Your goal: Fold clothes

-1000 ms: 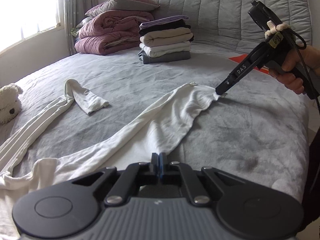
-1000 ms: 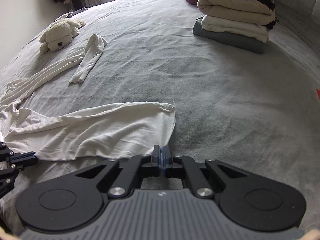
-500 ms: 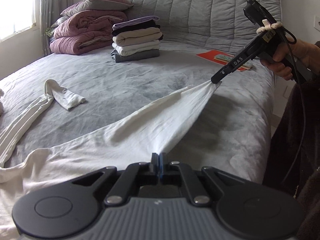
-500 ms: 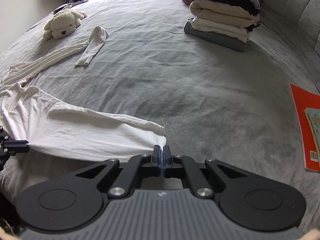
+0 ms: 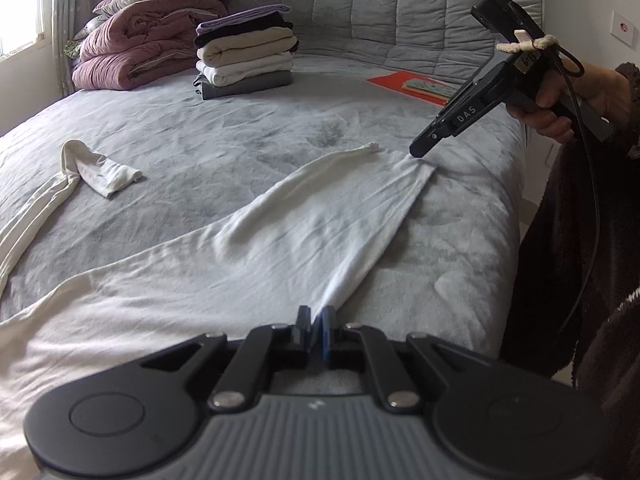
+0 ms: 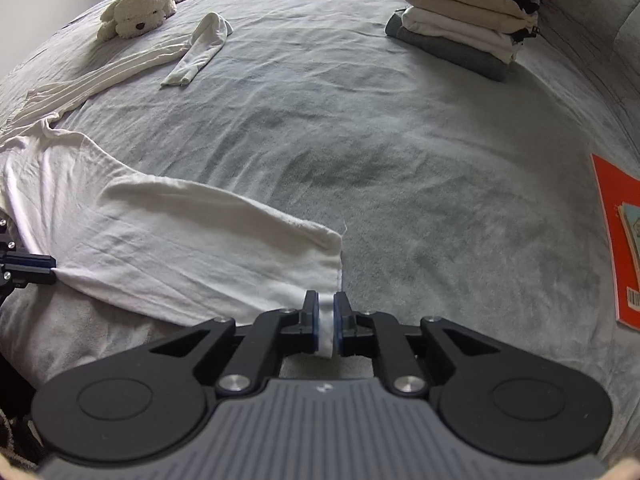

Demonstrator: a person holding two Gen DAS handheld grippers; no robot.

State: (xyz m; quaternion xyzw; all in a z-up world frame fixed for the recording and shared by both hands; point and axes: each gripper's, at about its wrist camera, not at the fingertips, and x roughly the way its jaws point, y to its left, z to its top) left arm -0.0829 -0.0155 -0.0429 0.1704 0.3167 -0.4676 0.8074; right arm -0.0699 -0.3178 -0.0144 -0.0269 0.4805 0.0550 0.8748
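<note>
Through the left wrist camera we see our left gripper [image 5: 316, 322] clenched on the near edge of the white garment [image 5: 320, 232], the cloth running out from between its pads. The garment lies spread on the grey bed [image 5: 240, 132], stretched between our two grippers along its hem. Only this view shows our right gripper [image 5: 418, 151] from outside, its tip down on the far corner of the cloth, with the right hand [image 5: 568, 100] around the handle and a dark fleecy sleeve [image 5: 600, 280] beside it. It also shows the quilted headboard [image 5: 400, 8] and the folded mauve quilt [image 5: 148, 44] behind the stack of folded clothes [image 5: 244, 60].

The right wrist camera gives what the other cannot: the jaws of our right gripper [image 6: 326, 320] are opening, and a strip of white cloth still stands between the blue pads, which no longer seem to press it. At its left edge the left gripper's tip [image 6: 36, 270] pinches the hem. This view alone shows the plush dog [image 6: 136, 12] near the garment's long sleeve [image 6: 120, 68], and the orange book [image 6: 620, 240] at close range.

A second ago the right jaws were clamped shut on the corner; now they have parted. Half a second ago the cloth hung taut and lifted between us; now it lies flatter on the bed.
</note>
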